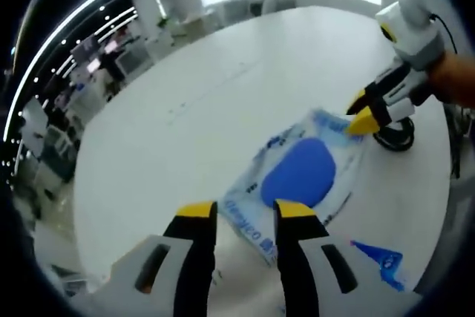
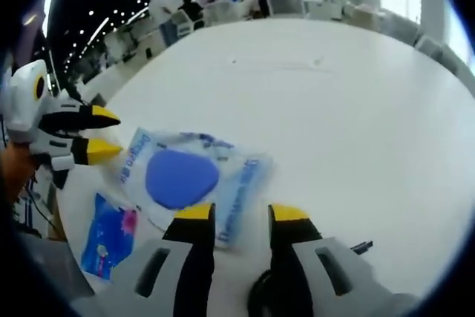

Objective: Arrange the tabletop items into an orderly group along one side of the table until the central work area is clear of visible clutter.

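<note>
Both grippers poised at opposite ends of the wet-wipes pack, neither clamped on it.

We see the wet-wipes pack [image 1: 300, 180] lying flat on the white table [image 1: 223, 87], blue oval lid up, near the table edge. Our left gripper [image 1: 245, 211] has jaws apart, tips just short of the pack's near end, nothing between them. Right gripper [image 2: 242, 213] likewise has jaws apart, tips at the pack's [image 2: 189, 176] edge, no grip. In the right gripper view a smaller blue packet [image 2: 110, 234] lies just beside the pack toward the table edge. In the left gripper view a black cable coil [image 1: 397, 135] sits just past the pack's far corner.
</note>
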A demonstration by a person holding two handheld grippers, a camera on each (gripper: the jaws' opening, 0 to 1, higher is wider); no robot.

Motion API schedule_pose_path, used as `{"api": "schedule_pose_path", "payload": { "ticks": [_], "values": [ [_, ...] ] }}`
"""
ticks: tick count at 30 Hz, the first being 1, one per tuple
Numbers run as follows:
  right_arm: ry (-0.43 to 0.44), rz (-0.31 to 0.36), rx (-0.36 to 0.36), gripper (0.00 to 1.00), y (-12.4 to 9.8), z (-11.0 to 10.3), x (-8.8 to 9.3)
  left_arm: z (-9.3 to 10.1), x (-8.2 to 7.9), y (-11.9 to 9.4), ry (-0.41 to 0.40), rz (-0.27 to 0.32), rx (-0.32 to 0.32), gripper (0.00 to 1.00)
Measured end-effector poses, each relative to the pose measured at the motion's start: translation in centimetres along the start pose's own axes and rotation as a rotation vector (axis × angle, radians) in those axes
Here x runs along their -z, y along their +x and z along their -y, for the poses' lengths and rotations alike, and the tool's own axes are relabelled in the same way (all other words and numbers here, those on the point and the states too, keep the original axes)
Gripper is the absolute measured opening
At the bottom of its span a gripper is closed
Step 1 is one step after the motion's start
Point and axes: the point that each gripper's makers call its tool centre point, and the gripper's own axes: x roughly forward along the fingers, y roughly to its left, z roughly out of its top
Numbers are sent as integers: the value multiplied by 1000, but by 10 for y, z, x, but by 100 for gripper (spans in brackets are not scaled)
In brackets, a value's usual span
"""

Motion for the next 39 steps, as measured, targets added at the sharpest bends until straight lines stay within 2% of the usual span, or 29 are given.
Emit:
{"api": "schedule_pose_path", "payload": {
  "ticks": [5,7,9,13,18,22,23,24,30,39],
  "values": [
    [-23,50,3,39,-8,1,-7,7,-5,-6,-9,38,36,36],
    [-49,62,-1,47,-10,-1,-9,11,-7,-9,-13,55,59,39],
    [-77,109,-9,61,-14,-4,-15,14,-9,-11,-23,75,85,44],
    [-108,143,-28,71,-21,-9,-17,22,-10,-16,-32,98,135,52],
    [-141,201,-55,82,-29,-14,-24,42,-16,-24,-56,160,268,68],
    [-157,235,-81,92,-37,-21,-27,51,-15,-31,-44,186,319,78],
    [-159,246,-96,95,-39,-25,-28,58,-16,-34,-56,203,361,81],
    [-163,253,-101,97,-40,-27,-29,60,-17,-35,-68,212,370,83],
    [-247,277,-149,99,-54,-45,-28,67,-12,-49,-58,232,417,89],
    [-280,285,-191,99,-73,-71,-18,64,2,-71,-74,259,437,90]
  ]
}}
